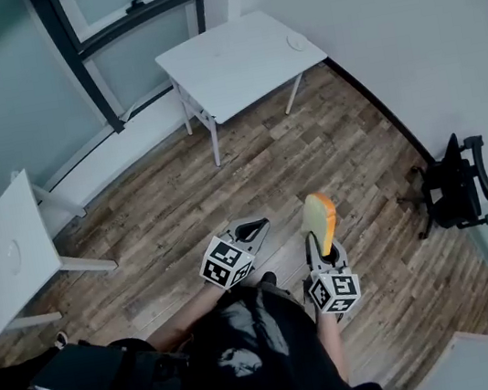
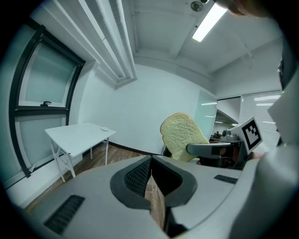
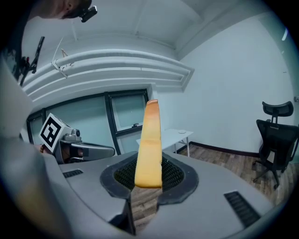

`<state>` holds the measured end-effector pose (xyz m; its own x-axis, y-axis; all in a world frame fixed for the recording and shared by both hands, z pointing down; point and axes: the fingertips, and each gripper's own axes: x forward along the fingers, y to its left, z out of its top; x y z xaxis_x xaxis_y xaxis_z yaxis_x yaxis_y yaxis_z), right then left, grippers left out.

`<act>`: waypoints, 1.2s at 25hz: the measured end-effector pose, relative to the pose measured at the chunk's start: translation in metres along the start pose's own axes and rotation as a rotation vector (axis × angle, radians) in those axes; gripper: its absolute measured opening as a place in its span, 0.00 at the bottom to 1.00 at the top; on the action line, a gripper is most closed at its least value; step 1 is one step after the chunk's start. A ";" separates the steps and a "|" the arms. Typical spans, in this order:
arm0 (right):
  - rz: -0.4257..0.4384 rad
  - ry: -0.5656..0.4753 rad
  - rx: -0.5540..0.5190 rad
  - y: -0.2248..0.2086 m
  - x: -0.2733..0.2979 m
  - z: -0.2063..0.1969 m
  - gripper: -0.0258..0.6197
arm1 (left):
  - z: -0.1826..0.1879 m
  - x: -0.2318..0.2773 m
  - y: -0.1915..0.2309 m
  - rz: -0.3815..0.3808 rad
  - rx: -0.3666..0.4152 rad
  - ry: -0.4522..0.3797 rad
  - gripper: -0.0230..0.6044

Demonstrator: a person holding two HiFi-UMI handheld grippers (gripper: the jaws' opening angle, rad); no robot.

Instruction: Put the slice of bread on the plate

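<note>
A slice of bread (image 1: 319, 219) with a brown crust stands upright in my right gripper (image 1: 319, 247), which is shut on its lower edge. In the right gripper view the bread (image 3: 149, 144) shows edge-on between the pads. The left gripper (image 1: 253, 229) hangs beside it, to the left, shut with nothing in it. From the left gripper view the slice (image 2: 181, 136) shows face-on at the right. A small white plate (image 1: 296, 42) lies near the right corner of the far white table (image 1: 236, 63), well ahead of both grippers. That plate (image 3: 182, 132) is also seen past the bread.
A second white table (image 1: 8, 252) stands at the left by the glass wall. A black office chair (image 1: 456, 186) sits at the right against the white wall. Wooden floor (image 1: 310, 146) stretches between me and the far table.
</note>
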<state>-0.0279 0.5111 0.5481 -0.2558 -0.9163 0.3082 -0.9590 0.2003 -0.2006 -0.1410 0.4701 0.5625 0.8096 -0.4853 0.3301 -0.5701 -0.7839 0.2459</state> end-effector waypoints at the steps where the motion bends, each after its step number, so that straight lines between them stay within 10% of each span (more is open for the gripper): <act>1: -0.003 -0.009 0.017 0.002 0.000 -0.001 0.18 | -0.001 -0.002 0.002 -0.004 -0.003 0.001 0.04; 15: -0.040 0.036 0.092 -0.042 0.032 -0.008 0.18 | -0.007 0.057 0.020 -0.070 -0.058 0.058 0.04; 30: 0.114 -0.003 0.061 -0.162 0.153 0.078 0.18 | 0.096 0.209 0.073 0.008 0.014 0.012 0.04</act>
<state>0.0978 0.3116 0.5550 -0.3620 -0.8899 0.2777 -0.9146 0.2814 -0.2905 0.0001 0.2737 0.5618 0.8030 -0.4872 0.3434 -0.5748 -0.7852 0.2302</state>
